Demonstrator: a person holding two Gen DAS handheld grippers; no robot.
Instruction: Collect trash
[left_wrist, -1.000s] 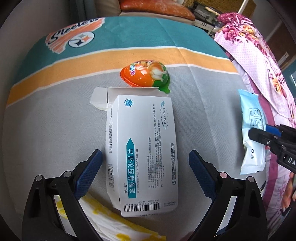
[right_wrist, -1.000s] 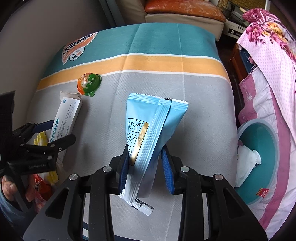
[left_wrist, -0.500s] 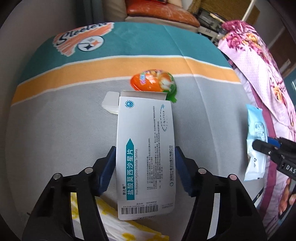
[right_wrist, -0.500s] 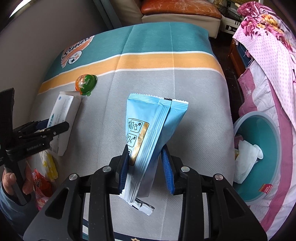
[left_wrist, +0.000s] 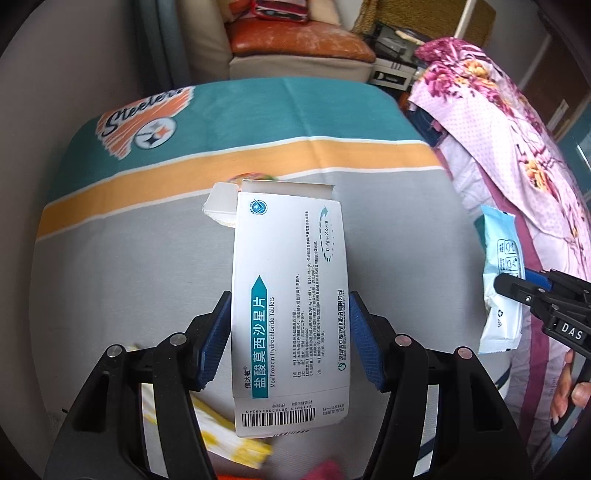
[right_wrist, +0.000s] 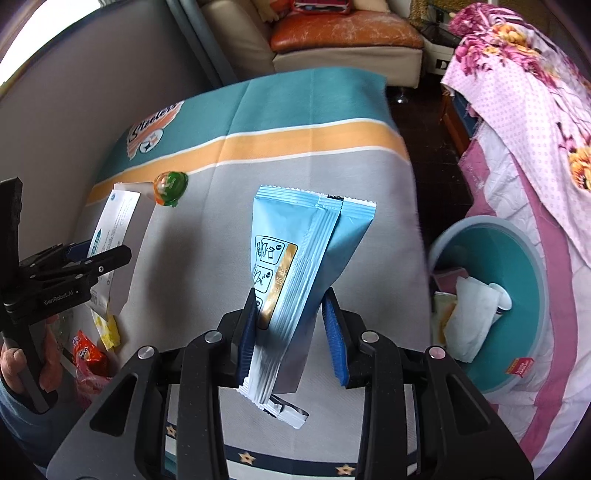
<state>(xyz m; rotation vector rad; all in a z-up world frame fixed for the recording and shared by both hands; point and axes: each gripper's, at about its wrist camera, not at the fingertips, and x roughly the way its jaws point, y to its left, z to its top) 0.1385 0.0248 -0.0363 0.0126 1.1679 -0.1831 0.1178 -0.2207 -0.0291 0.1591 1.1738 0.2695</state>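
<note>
My left gripper (left_wrist: 290, 339) is shut on a white medicine box (left_wrist: 288, 295), which hangs lifted off the striped tablecloth (left_wrist: 129, 280), its end flap open at the far end. From the right wrist view the same box (right_wrist: 118, 218) shows in the left gripper (right_wrist: 99, 254) at the left edge. My right gripper (right_wrist: 291, 332) is shut on a light blue wrapper (right_wrist: 306, 240), held upright above the cloth near the table's right side. The round teal bin (right_wrist: 524, 240) stands on the floor to the right, with tissue and scraps inside.
An orange and green egg-shaped candy pack (right_wrist: 170, 188) lies on the cloth beyond the box. A yellow and white wrapper (left_wrist: 229, 439) and a red snack packet (right_wrist: 88, 354) lie near the front left. Pink floral bedding (right_wrist: 535, 92) hangs at the right; a sofa stands behind the table.
The left jaws closed on the medicine box and lifted it off the cloth. The right gripper carried the blue wrapper rightward, and more of the teal bin came into view.
</note>
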